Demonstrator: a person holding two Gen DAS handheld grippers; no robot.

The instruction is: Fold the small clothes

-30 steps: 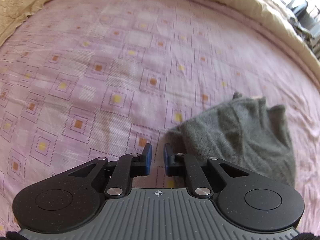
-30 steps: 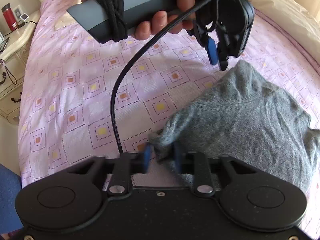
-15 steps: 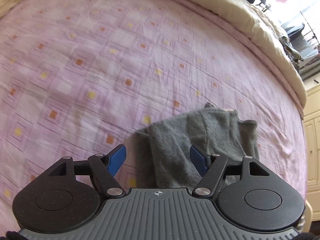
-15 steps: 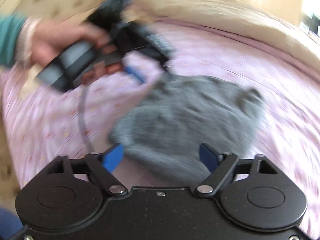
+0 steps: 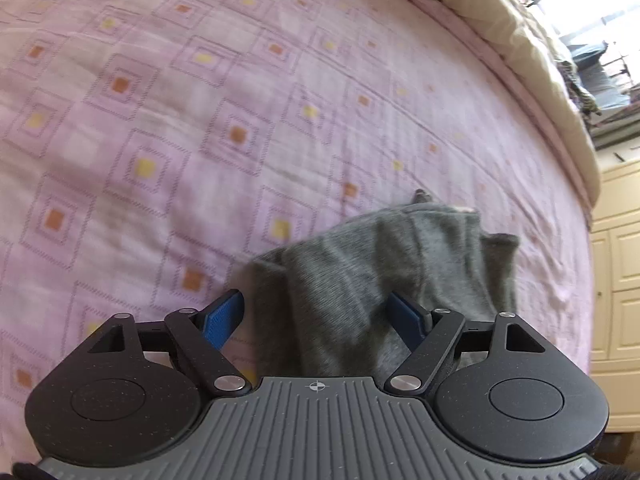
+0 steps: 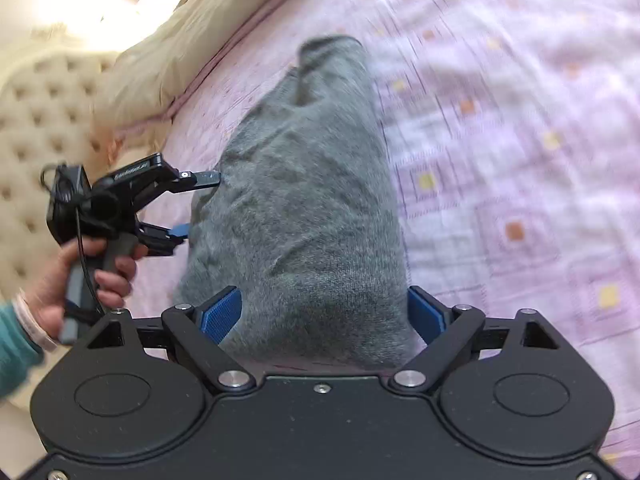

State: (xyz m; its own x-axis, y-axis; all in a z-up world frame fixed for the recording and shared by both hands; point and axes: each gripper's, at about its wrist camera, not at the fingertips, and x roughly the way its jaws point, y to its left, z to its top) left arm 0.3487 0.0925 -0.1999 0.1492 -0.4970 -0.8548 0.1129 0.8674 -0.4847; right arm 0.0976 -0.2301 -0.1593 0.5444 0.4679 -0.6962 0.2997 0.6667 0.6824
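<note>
A small grey knitted garment (image 6: 304,216) lies folded on the pink patterned bedsheet (image 6: 520,128). In the left wrist view the garment (image 5: 384,272) sits just ahead of my left gripper (image 5: 320,318), whose blue pads stand wide apart over its near edge. My right gripper (image 6: 322,314) is open too, its pads either side of the garment's near end. From the right wrist view, the left gripper (image 6: 192,208) shows at the garment's left side, open, held by a hand (image 6: 92,280).
A cream quilt (image 5: 520,40) runs along the bed's far edge. A tufted cream headboard (image 6: 36,120) and a pillow (image 6: 192,28) lie beyond the garment. Cream cabinet doors (image 5: 616,272) stand to the right of the bed.
Both grippers have gone from shut to open; the right one let go of the garment's corner. The right view has swung round to look along the garment toward the headboard.
</note>
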